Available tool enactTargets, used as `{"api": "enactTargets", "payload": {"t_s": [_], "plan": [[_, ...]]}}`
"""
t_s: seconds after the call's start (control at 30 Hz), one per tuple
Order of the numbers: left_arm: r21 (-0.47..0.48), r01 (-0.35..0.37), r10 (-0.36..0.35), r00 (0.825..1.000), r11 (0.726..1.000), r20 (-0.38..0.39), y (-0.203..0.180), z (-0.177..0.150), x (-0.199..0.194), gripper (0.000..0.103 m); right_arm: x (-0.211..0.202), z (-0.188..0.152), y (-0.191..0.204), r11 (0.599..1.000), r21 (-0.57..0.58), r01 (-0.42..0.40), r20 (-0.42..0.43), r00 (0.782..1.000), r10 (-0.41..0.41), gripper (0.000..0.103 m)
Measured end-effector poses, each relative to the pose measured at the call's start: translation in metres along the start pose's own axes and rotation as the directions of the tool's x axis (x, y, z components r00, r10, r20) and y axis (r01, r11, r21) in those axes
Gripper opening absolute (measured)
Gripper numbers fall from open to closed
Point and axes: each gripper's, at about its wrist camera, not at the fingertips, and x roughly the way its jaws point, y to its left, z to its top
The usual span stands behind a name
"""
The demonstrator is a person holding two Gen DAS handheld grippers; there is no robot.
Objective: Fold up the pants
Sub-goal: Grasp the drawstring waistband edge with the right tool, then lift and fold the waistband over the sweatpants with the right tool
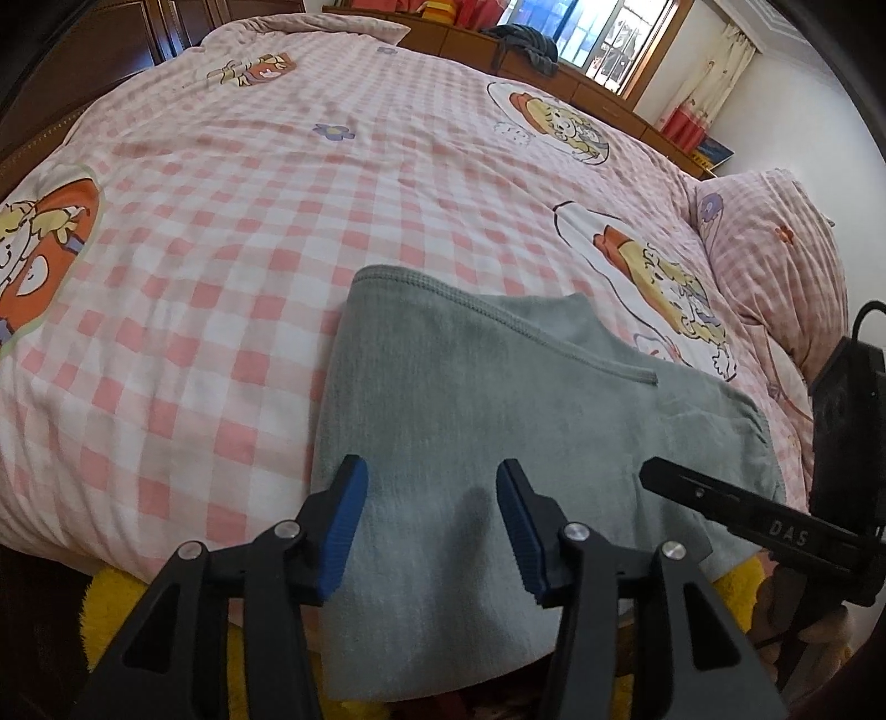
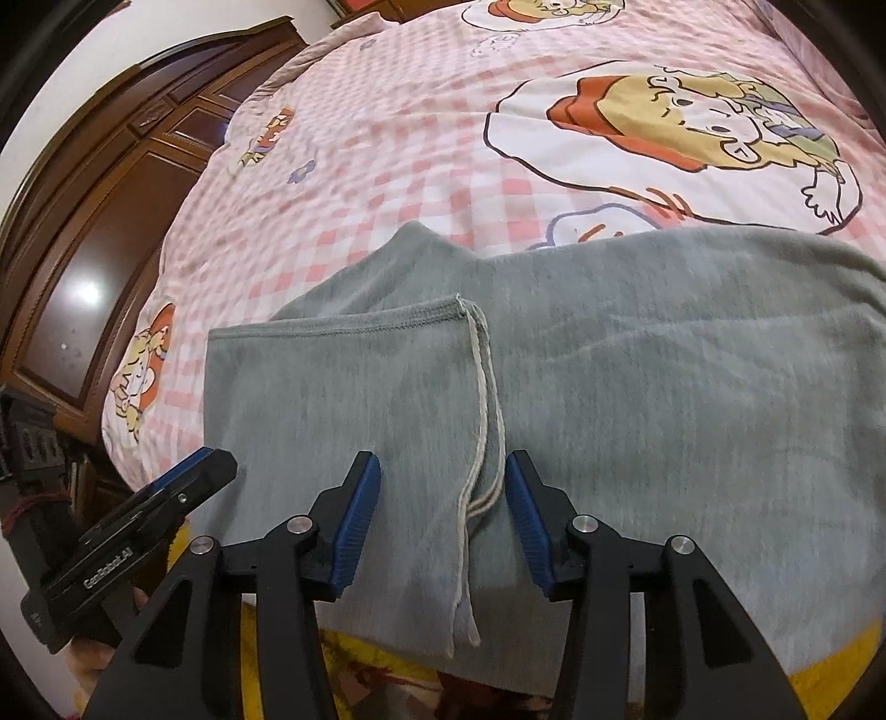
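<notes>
- Grey pants (image 1: 498, 399), partly folded, lie at the bed's near edge on the pink checked duvet (image 1: 221, 249), hanging over.
- Left gripper (image 1: 432, 515) and right gripper (image 2: 443, 509): both jaws wide apart, holding nothing.
- Risk: the overhanging fabric may slide off; pinching 1 layer would undo the fold.

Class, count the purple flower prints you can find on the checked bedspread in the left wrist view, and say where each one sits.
2. One purple flower lies mid-bedspread; a second, fainter flower sits farther back near the far edge. The grey pants may hide others.
</notes>
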Motion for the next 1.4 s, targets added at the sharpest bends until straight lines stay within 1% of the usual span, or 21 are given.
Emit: {"api": "enactTargets", "payload": {"t_s": [0.07, 0.13, 0.17, 0.2, 0.23, 0.37, 0.43, 0.57, 0.7, 0.77, 0.93, 1.07, 1.23, 1.37, 1.4], "plan": [[-0.001, 0.005, -0.005, 1.000, 1.000, 0.001, 0.001, -0.001, 0.000, 0.052, 0.001, -0.001, 0.003, 1.000, -0.015, 0.023, 0.011, 1.000, -0.022, 0.043], [-0.005, 0.010, -0.010, 1.000, 1.000, 0.002, 0.002, -0.001, 0.000, 0.052, 0.001, -0.001, 0.005, 0.998, -0.032, 0.047, 0.019, 0.999, -0.047, 0.034], [-0.006, 0.012, -0.012, 1.000, 1.000, 0.001, 0.003, -0.001, 0.000, 0.052, 0.000, -0.001, 0.006, 0.998, -0.037, 0.045, 0.022, 0.999, -0.045, 0.031], [-0.007, 0.012, -0.012, 1.000, 1.000, 0.001, 0.003, -0.001, 0.000, 0.052, 0.000, -0.001, 0.006, 0.998, -0.037, 0.041, 0.021, 0.999, -0.040, 0.025], [-0.006, 0.012, -0.012, 1.000, 1.000, -0.001, 0.003, -0.001, 0.000, 0.052, 0.000, -0.001, 0.006, 0.999, -0.036, 0.033, 0.019, 0.999, -0.033, 0.022], [0.000, 0.013, -0.013, 1.000, 1.000, -0.012, 0.000, 0.002, 0.001, 0.059, -0.001, -0.001, 0.005, 0.999, -0.031, 0.028, 0.017, 0.999, -0.028, 0.015], [0.002, 0.013, -0.013, 1.000, 1.000, -0.013, -0.002, 0.003, 0.000, 0.063, -0.003, 0.000, 0.003, 1.000, -0.017, 0.013, 0.019, 1.000, -0.013, 0.010], [0.017, -0.007, 0.007, 1.000, 1.000, -0.007, -0.006, 0.001, -0.003, 0.068, -0.010, -0.001, 0.003, 1.000, -0.008, -0.007, 0.033, 0.999, 0.008, 0.007], [0.024, -0.016, 0.015, 1.000, 1.000, 0.002, -0.009, 0.000, -0.006, 0.073, -0.024, -0.002, 0.009, 0.999, -0.025, -0.019, 0.069, 0.997, 0.020, 0.006], [0.021, -0.023, 0.023, 1.000, 1.000, 0.007, -0.008, 0.000, -0.009, 0.074, -0.029, -0.001, 0.013, 0.999, -0.040, -0.025, 0.079, 0.996, 0.028, 0.006], [-0.010, -0.036, 0.036, 0.999, 0.999, 0.032, 0.000, 0.001, -0.019, 0.074, -0.052, 0.003, 0.033, 0.995, -0.075, -0.072, 0.115, 0.990, 0.081, 0.005], [-0.042, -0.046, 0.049, 0.996, 0.998, 0.073, 0.012, 0.005, -0.036, 0.075, -0.077, 0.011, 0.051, 0.989, -0.107, -0.100, 0.161, 0.980, 0.117, 0.005], [-0.074, -0.058, 0.066, 0.992, 0.996, 0.108, 0.023, 0.005, -0.052, 0.075, -0.104, 0.025, 0.066, 0.981, -0.116, -0.157, 0.182, 0.967, 0.176, 0.005], [-0.095, -0.060, 0.072, 0.989, 0.994, 0.130, 0.029, 0.003, -0.063, 0.075, -0.125, 0.035, 0.074, 0.976, -0.134, -0.171, 0.206, 0.959, 0.196, 0.005], [-0.097, -0.060, 0.073, 0.989, 0.993, 0.132, 0.029, 0.002, -0.064, 0.075, -0.136, 0.038, 0.074, 0.975, -0.142, -0.169, 0.229, 0.953, 0.199, 0.005]]}}
